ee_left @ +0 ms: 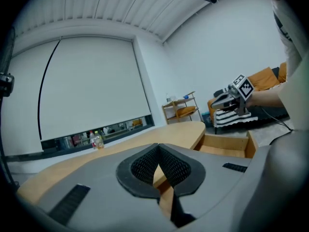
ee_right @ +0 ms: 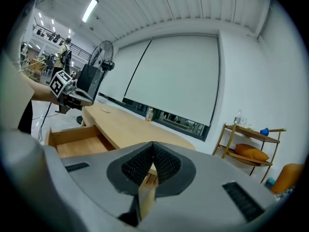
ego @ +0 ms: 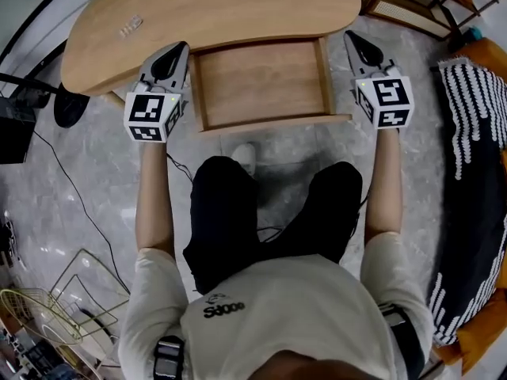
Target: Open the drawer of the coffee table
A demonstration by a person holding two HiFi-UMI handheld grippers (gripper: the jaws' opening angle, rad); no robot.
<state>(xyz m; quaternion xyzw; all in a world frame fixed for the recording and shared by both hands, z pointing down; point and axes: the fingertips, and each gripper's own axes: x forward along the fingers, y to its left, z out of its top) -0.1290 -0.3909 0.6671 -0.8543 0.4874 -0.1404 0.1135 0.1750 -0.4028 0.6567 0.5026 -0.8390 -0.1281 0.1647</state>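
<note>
The wooden coffee table (ego: 206,14) stands in front of me, and its drawer (ego: 261,81) is pulled out toward me, showing a bare wooden bottom. My left gripper (ego: 178,47) hovers just off the drawer's left side, shut with nothing in it. Off the right side my right gripper (ego: 351,36) is shut too, also with nothing held. In the left gripper view the left gripper (ee_left: 158,149) shows closed pads above the tabletop, with the drawer (ee_left: 227,146) to its right. In the right gripper view the right gripper (ee_right: 153,146) is closed, and the drawer (ee_right: 77,141) lies to its left.
My legs (ego: 238,220) are right before the drawer front. A striped throw (ego: 475,133) on an orange sofa is at the right, a wooden shelf (ego: 412,6) at the back right. A black fan base (ego: 71,105) and a wire basket (ego: 47,307) stand at the left.
</note>
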